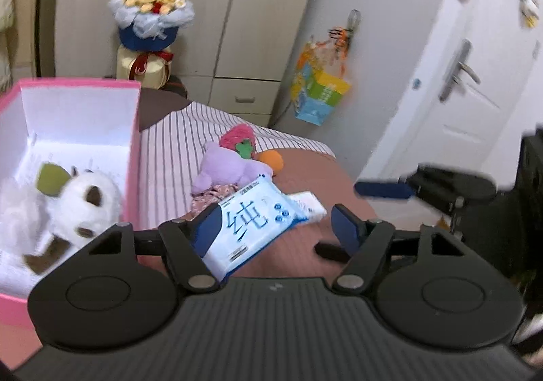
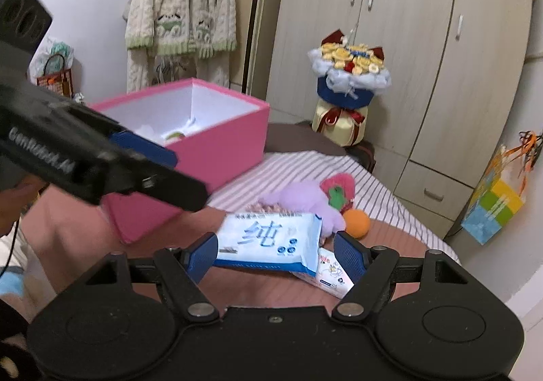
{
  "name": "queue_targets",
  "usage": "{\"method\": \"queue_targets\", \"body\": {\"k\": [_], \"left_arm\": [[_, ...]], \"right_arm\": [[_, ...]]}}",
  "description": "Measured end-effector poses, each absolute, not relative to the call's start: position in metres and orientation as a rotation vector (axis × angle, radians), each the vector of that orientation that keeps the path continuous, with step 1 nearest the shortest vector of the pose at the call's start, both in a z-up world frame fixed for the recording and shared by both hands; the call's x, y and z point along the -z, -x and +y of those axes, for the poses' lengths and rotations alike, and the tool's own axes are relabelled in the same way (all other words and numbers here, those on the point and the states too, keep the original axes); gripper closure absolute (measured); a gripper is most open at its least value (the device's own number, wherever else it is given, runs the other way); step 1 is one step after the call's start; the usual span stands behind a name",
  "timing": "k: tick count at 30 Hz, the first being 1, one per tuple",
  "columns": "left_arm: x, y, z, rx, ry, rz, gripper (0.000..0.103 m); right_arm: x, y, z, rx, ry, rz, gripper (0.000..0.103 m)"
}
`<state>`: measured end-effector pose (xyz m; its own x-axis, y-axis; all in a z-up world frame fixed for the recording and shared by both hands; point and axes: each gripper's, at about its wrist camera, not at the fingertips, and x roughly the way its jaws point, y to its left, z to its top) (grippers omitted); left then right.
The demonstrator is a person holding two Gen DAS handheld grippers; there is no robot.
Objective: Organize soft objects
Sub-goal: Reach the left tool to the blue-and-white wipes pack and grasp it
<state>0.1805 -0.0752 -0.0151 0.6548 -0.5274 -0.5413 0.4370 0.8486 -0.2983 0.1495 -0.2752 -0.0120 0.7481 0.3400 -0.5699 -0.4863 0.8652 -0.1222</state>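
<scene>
While both reach: left gripper [image 1: 275,228] and right gripper [image 2: 275,250] fingers part-open, holding nothing.
Wipes pack [image 2: 269,241]: on bed, beside pink box [image 2: 217,150], between right fingers, unpinched.
Box: open for soft things, white plush [image 1: 68,207] inside.

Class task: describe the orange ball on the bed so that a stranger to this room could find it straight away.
Start at the pink box on the bed, then move right to the pile of soft toys. The orange ball lies at the pile's right edge, against the purple plush toy. It is the only plain, round, orange thing there.
</scene>
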Motion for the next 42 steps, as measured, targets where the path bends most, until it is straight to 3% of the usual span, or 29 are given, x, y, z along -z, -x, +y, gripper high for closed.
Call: {"method": "queue_targets", "body": {"k": [8,20,26,31,37,38,40,42], "left_arm": [[0.055,-0.212,-0.108,0.323,0.118,0.695,0.044],[0.092,-0.229,-0.1,0.136,0.232,0.728,0.045],[0.102,-0.232,-0.097,0.146,0.288,0.783,0.041],[0.109,-0.235,-0.09,0.164,0.387,0.83,0.034],[0.11,-0.233,-0.095,0.162,0.381,0.827,0.033],[0.111,-0.232,-0.094,0.17,0.392,0.831,0.035],[0.109,-0.234,-0.094,0.221,0.399,0.858,0.052],[0.11,-0.235,-0.093,0.229,0.426,0.873,0.053]], "right_arm": [[0.048,-0.189,-0.279,-0.519,0.206,0.598,0.024],[0.079,-0.22,-0.279,-0.53,0.158,0.578,0.026],[0.087,-0.222,-0.282,-0.537,0.149,0.588,0.026],[0.089,-0.221,-0.287,-0.568,0.134,0.616,0.038],[0.096,-0.221,-0.294,-0.559,0.058,0.63,0.039],[0.097,-0.22,-0.294,-0.554,0.054,0.628,0.039],[0.098,-0.217,-0.291,-0.557,0.05,0.63,0.037],[0.1,-0.213,-0.285,-0.55,0.069,0.633,0.039]]}}
